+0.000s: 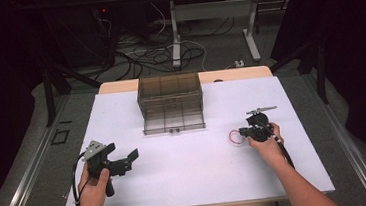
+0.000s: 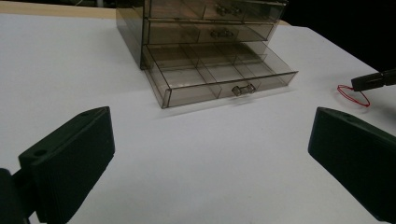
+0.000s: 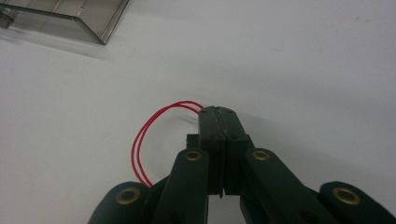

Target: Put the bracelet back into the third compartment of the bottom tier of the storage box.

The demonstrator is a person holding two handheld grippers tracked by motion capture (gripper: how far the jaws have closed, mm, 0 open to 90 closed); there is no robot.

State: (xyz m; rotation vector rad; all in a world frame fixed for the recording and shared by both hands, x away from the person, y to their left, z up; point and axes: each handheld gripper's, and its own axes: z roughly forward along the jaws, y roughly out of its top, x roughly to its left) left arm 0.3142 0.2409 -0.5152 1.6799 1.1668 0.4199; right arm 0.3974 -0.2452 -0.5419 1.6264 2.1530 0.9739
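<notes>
Leftmost, the left gripper [image 1: 128, 158] hovers near the table's near-left edge, its 2 jaws wide apart and empty. Farther back at centre, the smoky transparent plastic drawer cabinet [image 1: 170, 98] has its bottom drawer [image 2: 219, 74] pulled out. Right of it, the right gripper [image 3: 217, 112] is clamped on the thin red wire loop [image 3: 140, 140] lying on the white table [image 1: 187, 173]. Such springy wire could slip free, or catch on the drawer's rim.

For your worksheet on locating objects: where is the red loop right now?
In the high view the red loop lies on the white table at its right side, pinched by the right gripper, right of the open bottom drawer.
</notes>
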